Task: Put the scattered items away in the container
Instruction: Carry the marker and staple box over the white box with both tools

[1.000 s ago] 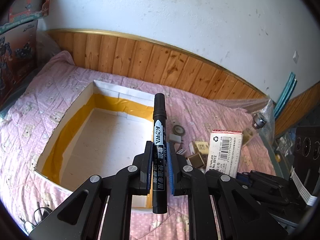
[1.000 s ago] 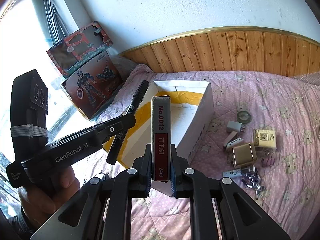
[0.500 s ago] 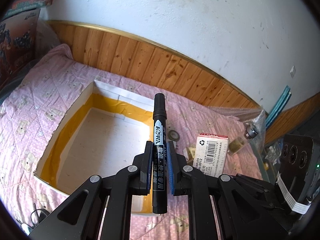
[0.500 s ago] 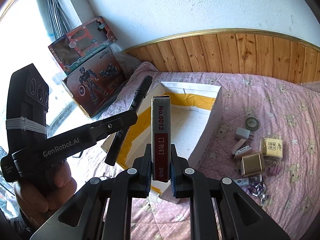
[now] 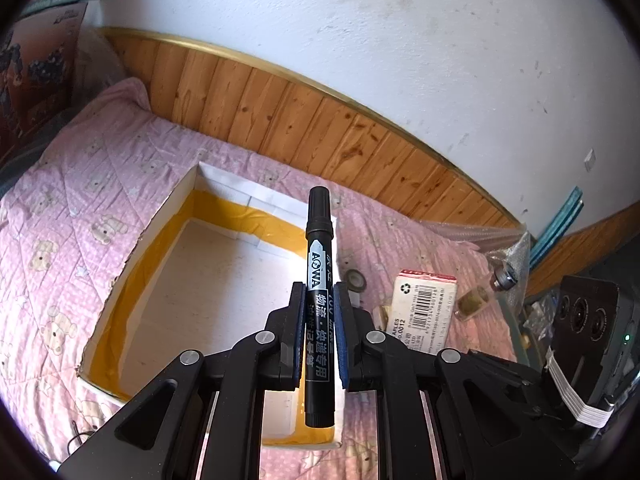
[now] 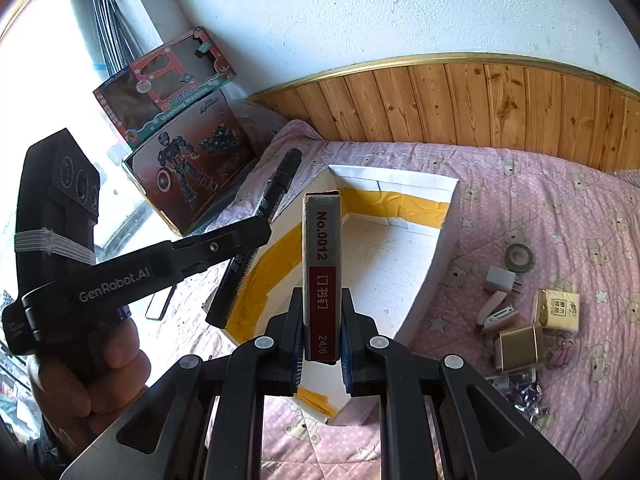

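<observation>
My left gripper [image 5: 319, 340] is shut on a black AOWA marker [image 5: 318, 264], held upright above the near right part of the white box with yellow tape inside [image 5: 192, 280]. My right gripper [image 6: 322, 340] is shut on a grey and red staples box [image 6: 322, 256], held on edge above the same white box [image 6: 436, 248]. The left gripper with the marker [image 6: 272, 196] shows at the left in the right wrist view. The staples box [image 5: 424, 308] also shows at the right in the left wrist view. The box interior looks bare.
On the pink quilt right of the box lie a tape roll [image 6: 519, 257], a charger plug [image 6: 500, 280], a gold box [image 6: 518, 347], a small yellow pack [image 6: 558, 309] and purple clips [image 6: 520, 390]. Toy boxes [image 6: 188, 168] lean at the window. Wood panelling [image 5: 320, 120] backs the bed.
Both grippers have moved forward and a little higher over the box, each still holding its item. The scattered items have not moved.
</observation>
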Motion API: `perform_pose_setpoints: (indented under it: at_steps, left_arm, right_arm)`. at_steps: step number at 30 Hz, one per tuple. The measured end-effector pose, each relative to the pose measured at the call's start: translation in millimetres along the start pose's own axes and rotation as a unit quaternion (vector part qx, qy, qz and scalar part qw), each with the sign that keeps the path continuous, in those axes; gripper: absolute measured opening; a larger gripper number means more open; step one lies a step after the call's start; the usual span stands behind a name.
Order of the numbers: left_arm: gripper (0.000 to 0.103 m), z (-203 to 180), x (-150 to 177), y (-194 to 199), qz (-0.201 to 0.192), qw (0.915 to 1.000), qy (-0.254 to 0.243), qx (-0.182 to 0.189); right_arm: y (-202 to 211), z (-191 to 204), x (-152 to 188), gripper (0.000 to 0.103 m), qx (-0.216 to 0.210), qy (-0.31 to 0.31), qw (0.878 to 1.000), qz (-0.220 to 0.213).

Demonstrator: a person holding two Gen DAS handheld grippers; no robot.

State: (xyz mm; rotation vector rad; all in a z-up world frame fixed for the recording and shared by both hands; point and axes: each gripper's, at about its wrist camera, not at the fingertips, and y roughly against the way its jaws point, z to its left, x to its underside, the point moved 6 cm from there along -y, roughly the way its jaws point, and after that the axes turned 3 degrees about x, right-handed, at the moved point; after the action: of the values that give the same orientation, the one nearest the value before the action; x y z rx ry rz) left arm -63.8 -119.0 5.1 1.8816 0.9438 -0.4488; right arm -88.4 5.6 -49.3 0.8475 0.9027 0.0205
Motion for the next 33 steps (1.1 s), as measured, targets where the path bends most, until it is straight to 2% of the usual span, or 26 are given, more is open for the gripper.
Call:
perform_pose_setpoints:
  at_steps: [22,33]
  left_arm:
    - [0.013,40.9,-15.2,-42.6,0.044,0.9983,0.034,-0.016]
    - [0.013,47.2,-21.5,-67.2,0.058,0.9972,0.035,-0.03]
  right_arm:
    - [-37.8,-6.5,-22.2,0.016,-0.01,-0.004,1.0,0.019]
    - [-58.5,-12.3,-30.0,0.016,-0.015,-0.003,0.999,0.033]
